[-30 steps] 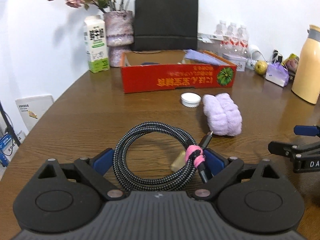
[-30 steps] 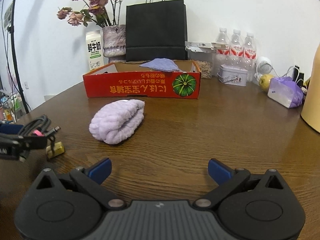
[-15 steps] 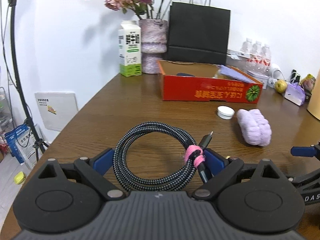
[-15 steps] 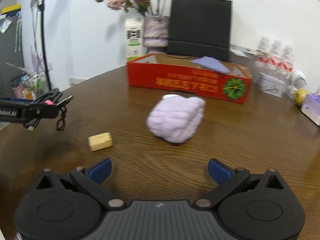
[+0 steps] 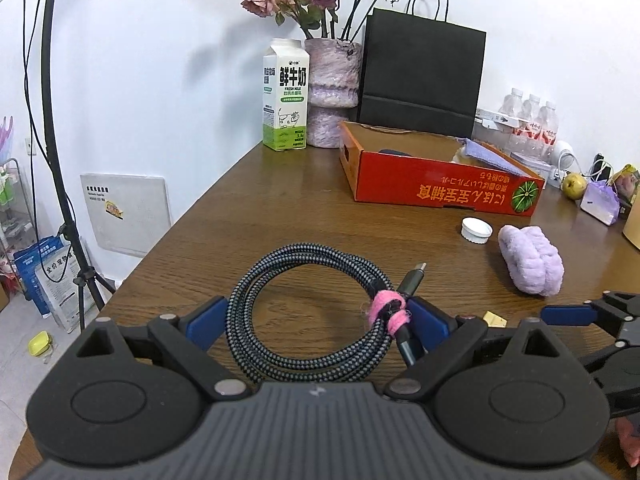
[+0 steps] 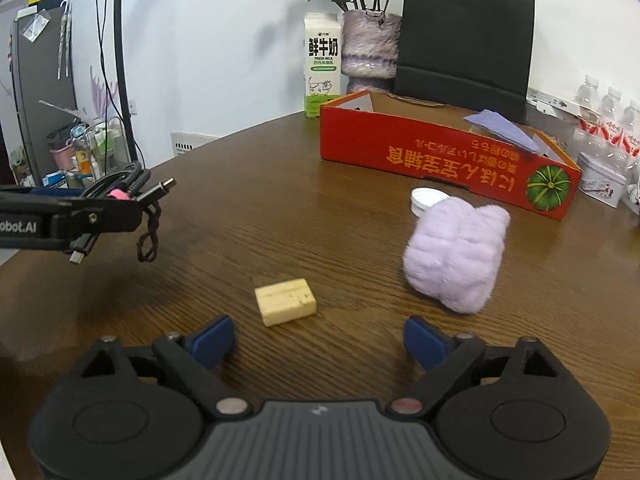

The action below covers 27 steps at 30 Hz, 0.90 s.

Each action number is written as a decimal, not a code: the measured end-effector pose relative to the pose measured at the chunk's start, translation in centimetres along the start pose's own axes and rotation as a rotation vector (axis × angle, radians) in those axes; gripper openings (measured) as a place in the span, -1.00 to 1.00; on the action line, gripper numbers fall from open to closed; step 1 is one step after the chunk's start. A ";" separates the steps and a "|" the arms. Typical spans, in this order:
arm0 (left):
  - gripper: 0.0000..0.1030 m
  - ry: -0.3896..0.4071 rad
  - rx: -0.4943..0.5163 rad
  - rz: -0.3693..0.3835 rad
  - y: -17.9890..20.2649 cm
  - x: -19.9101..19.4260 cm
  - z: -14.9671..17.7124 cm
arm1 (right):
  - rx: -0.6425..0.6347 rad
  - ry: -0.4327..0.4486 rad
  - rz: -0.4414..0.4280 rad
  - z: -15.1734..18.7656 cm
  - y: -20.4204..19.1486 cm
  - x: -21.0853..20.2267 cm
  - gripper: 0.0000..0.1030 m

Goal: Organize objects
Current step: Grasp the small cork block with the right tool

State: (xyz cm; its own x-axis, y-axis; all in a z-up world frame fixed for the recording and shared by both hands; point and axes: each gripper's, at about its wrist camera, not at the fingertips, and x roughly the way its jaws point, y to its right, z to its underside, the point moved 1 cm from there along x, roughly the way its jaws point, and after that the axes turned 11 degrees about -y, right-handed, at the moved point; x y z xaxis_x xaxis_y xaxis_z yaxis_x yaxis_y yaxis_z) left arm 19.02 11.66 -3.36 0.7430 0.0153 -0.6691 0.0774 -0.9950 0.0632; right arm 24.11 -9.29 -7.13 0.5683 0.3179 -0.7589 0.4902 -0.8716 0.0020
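Observation:
A coiled braided cable [image 5: 320, 254] with a pink tie is clamped between the blue pads of my left gripper [image 5: 316, 320], which holds it above the wooden table [image 5: 280, 208]. In the right wrist view the left gripper [image 6: 80, 216] hovers at the left with the cable [image 6: 120, 188] and its plugs dangling. My right gripper [image 6: 318, 342] is closing but still wide, with nothing between its pads. A small wooden block [image 6: 285, 301] lies just ahead of its fingertips. To the right sit a rolled purple towel [image 6: 456, 256] and a white lid [image 6: 426, 198], with the red cardboard box [image 6: 440, 160] behind them.
A milk carton [image 5: 285, 96], a vase of dried roses [image 5: 332, 92] and a black paper bag [image 5: 420, 80] stand behind the box. Water bottles [image 5: 532, 120] and small items crowd the back right. The table's left edge [image 5: 180, 224] drops to a floor with a light stand [image 5: 60, 160].
Both grippers have swung to the left across the table. The wooden block now lies right before the right gripper's fingers, which have drawn in a little. The left gripper still holds the cable.

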 end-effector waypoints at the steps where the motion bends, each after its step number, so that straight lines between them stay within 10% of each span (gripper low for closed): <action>1: 0.87 0.001 0.002 0.002 0.0 0.0 0.0 | -0.001 0.001 -0.001 -0.1 -0.1 0.1 0.72; 18: 0.87 -0.002 -0.001 0.008 0.0 0.0 0.0 | -0.026 0.034 -0.032 -1.2 -1.1 0.6 -0.37; 27: 0.87 0.001 -0.002 0.015 0.7 -0.3 -0.1 | -0.027 0.093 -0.015 -0.6 -1.1 -0.6 -0.37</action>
State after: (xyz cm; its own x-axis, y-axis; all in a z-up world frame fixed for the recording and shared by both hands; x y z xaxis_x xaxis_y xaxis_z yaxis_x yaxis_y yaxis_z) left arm 18.87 10.98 -3.03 0.7447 0.0002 -0.6674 0.0671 -0.9950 0.0745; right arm 23.64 -8.33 -6.29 0.6186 0.3653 -0.6956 0.5160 -0.8566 0.0091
